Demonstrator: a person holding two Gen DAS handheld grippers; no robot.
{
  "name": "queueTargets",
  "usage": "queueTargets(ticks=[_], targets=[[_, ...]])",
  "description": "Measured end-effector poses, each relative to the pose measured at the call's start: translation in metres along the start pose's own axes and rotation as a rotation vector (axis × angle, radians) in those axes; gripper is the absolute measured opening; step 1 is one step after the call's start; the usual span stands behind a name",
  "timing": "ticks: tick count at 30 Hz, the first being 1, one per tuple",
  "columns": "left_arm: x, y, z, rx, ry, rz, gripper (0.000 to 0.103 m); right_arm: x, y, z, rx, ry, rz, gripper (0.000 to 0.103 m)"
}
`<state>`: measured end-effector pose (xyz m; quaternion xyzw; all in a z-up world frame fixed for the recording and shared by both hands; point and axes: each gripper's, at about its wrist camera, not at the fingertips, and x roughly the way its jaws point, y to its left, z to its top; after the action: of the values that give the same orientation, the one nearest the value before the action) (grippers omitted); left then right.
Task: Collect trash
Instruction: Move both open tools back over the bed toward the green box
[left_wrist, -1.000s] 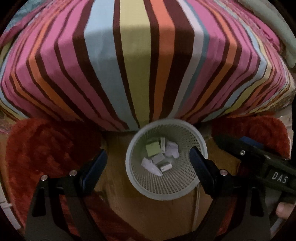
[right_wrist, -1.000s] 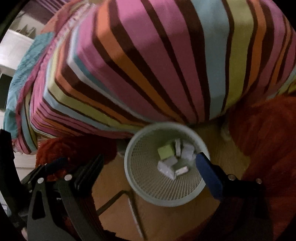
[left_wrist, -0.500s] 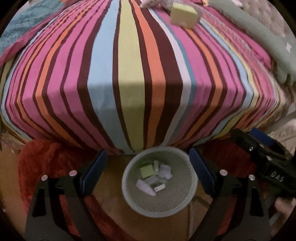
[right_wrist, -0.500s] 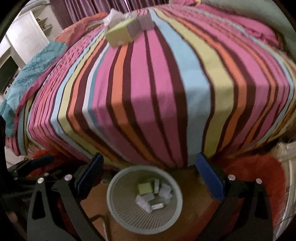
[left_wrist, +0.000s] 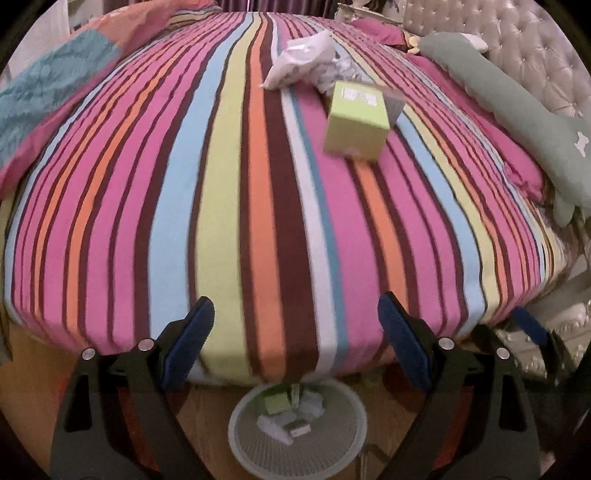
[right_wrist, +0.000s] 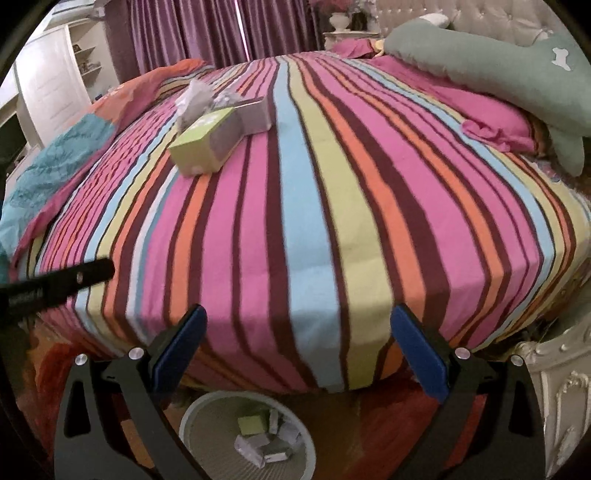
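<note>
Standing wide apart and empty, jaws of left gripper (left_wrist: 295, 349) and right gripper (right_wrist: 299, 347) touch nothing.

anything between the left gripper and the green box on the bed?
Nothing visible. The left gripper is open and empty; between it and the green box lies only bare striped bedspread. The crumpled white bag and a grey box sit behind the green box, not in front.

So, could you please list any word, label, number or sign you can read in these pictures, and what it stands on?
None can be read.
White label on the green box: print blurred.
White marking on the side of the left gripper's finger, seen from the right wrist: blurred.
White bone-shaped patch on the grey-green pillow: a shape, no text.
</note>
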<state>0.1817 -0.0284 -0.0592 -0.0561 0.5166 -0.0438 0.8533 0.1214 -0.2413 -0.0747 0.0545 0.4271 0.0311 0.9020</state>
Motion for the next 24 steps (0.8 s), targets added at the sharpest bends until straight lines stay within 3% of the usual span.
queueTargets(ticks=[12, 24], targets=[[0.028, -0.020, 0.072, -0.032, -0.018, -0.014, 0.088, 0.011, -0.018, 0.057, -0.007, -0.091, -0.056, 0.095], [0.067, -0.031, 0.113, -0.033, 0.032, -0.041, 0.088, 0.033, -0.018, 0.102, -0.056, -0.124, -0.088, 0.095]])
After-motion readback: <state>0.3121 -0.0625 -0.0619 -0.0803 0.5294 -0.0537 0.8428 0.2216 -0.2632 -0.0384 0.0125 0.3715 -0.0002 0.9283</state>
